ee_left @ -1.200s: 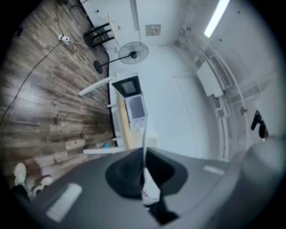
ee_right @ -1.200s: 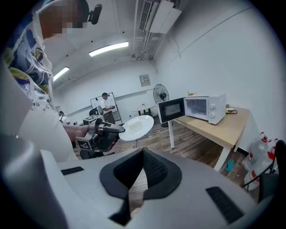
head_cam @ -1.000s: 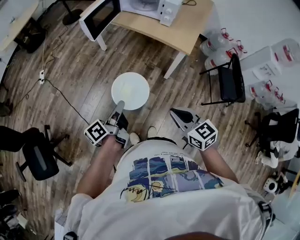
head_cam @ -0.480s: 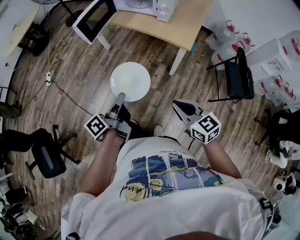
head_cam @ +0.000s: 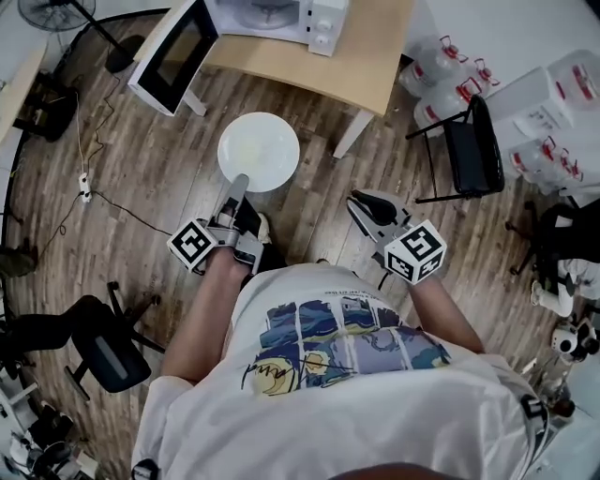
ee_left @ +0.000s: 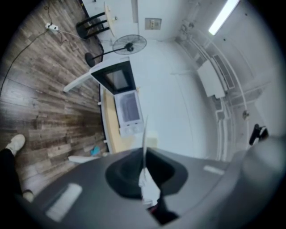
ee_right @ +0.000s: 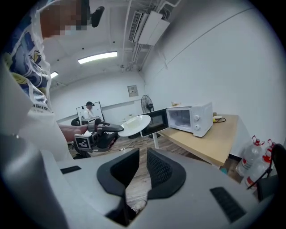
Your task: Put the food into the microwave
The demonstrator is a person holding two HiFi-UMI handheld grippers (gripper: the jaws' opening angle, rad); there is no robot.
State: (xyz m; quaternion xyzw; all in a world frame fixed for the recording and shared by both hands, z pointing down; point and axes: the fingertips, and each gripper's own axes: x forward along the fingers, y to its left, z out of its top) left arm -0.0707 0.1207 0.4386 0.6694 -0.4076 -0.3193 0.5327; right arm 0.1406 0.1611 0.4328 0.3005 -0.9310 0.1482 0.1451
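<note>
Left tongs point(head_cam: 240, 182) clamp the rim of the white plate point(head_cam: 261, 148), in front of the open microwave point(head_cam: 314, 19) on the counter point(head_cam: 370, 61). Right tongs point(head_cam: 362, 202), farther from the microwave, stand slightly apart and empty.

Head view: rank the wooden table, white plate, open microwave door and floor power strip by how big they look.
1. Wooden table, though cut off by the frame.
2. White plate and microwave door look alike; the plate is nearer the camera, so unranked.
3. Power strip, smallest.
</note>
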